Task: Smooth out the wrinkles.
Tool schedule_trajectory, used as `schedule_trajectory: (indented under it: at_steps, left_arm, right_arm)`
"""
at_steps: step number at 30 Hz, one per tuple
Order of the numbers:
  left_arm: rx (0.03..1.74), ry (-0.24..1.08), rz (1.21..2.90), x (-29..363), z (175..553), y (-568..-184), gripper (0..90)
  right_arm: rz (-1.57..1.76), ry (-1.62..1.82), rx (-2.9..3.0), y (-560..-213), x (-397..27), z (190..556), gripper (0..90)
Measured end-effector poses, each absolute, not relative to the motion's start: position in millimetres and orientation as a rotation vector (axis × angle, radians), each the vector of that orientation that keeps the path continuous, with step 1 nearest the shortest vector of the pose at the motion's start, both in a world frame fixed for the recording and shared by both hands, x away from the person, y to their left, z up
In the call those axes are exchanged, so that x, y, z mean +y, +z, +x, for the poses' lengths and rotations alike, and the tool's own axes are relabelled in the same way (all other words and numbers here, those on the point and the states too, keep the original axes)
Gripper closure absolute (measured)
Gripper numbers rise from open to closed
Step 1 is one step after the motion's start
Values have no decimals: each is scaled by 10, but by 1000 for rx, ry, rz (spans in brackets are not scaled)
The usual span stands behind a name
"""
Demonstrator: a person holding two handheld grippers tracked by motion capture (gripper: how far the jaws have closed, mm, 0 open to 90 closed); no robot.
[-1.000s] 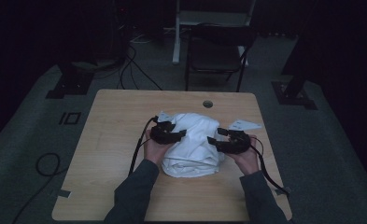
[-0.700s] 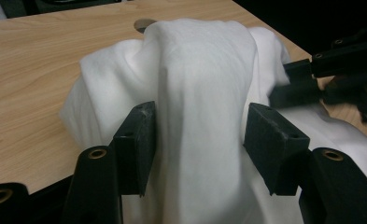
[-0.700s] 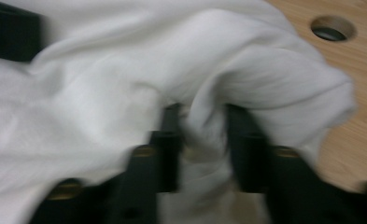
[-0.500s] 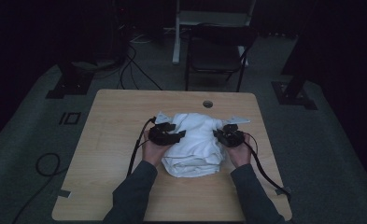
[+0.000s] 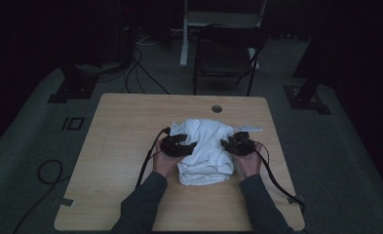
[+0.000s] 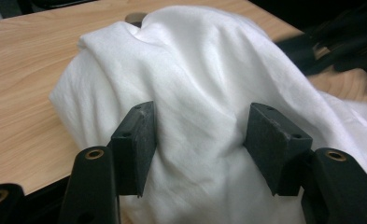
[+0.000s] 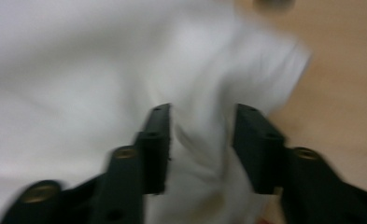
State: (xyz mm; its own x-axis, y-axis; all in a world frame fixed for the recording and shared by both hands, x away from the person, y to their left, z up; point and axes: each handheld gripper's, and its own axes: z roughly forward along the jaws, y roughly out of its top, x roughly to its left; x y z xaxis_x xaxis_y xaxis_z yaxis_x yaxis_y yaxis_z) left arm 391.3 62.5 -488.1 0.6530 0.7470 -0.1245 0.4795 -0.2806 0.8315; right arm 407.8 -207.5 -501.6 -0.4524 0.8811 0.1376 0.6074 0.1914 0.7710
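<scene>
The step in hand appears to be the gathering or folding of a crumpled white cotton-like cloth [image 5: 206, 148], which is lying bunched in a mound on the light wooden table [image 5: 130, 126], directly between the two grippers. The left gripper [image 6: 197, 135] is standing partly open with the cloth bulging between its jaws; the pads seem to be touching the fabric at both sides, but whether they are pressing on it cannot be told, so no firm pinch is confirmed. The right gripper [image 7: 201, 142] has just been opening from a near-closed setting; a fold of cloth is lying between its jaws, and the blur prevents any reading of pad contact. In the high view the left gripper [image 5: 178, 146] is sitting at the cloth's left flank and the right gripper [image 5: 238, 144] at its right flank, each pointing inward toward the mound. Both forearms, in dark grey sleeves [image 5: 140, 207], are coming in from the near edge, hands low over the table. The next move is likely calling for each gripper to close on a fold, with enough fabric between the pads that it does not slip.
</scene>
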Motion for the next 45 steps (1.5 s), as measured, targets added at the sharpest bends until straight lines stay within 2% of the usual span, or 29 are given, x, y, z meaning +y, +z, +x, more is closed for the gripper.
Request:
schedule_trajectory:
  at_steps: [1,4,7,8,9,11,12,18,22,24,27,29,32,35,38,39,41,45]
  left_arm:
    - [964,362,1938,621,3916,-4880,420]
    - [964,372,1946,597,3917,-4880,415]
    - [972,376,1946,596,3917,-4890,412]
    - [972,376,1946,596,3917,-4890,412]
    - [979,378,1957,595,3927,-4903,412]
    - [983,386,1974,588,3932,-4922,412]
    - [978,385,1976,594,3935,-4924,412]
    - [986,386,1974,578,3941,-4951,407]
    - [975,380,1973,576,3923,-4974,398]
    - [971,383,1973,562,3900,-4979,391]
    - [970,379,1949,589,3854,-4917,353]
    - [959,372,1931,619,3804,-4883,347]
    - [952,390,1960,634,3739,-4926,346]
    - [974,375,1955,682,3717,-5038,346]
    - [979,376,1958,678,3718,-5107,345]
    - [978,414,1985,643,3734,-5169,344]
    - [985,400,1975,648,3747,-5176,336]
    - [956,367,1887,815,3669,-5024,321]
  right_arm:
    - [1361,1210,2104,-4891,-2078,4014,471]
    - [1237,1292,2126,-4709,-1980,3936,441]
    - [1259,1187,2251,-4810,-1770,4055,454]
    - [1292,1152,2319,-4914,-1725,4123,512]
    - [1316,1140,2383,-5050,-1688,4184,661]
    - [1327,1150,2381,-5133,-1692,4198,807]
    - [1333,1172,2353,-5111,-1735,4169,849]
    - [1288,1172,2188,-4800,-2132,3963,891]
    - [1345,1036,2237,-5074,-2274,3969,892]
    - [1379,987,2265,-5214,-2274,3995,875]
    - [1394,962,2184,-5123,-2255,3971,626]
    - [1331,1043,2080,-4954,-2255,3880,525]
    - [1199,1042,2095,-4866,-2164,3790,525]
    - [1224,909,2190,-5127,-2078,3840,609]
    - [1303,922,2233,-5420,-2093,3909,635]
    - [1322,964,2214,-5457,-2109,3915,637]
    - [1342,973,2214,-5454,-2118,3925,637]
    - [1340,1061,2188,-5337,-2223,3885,483]
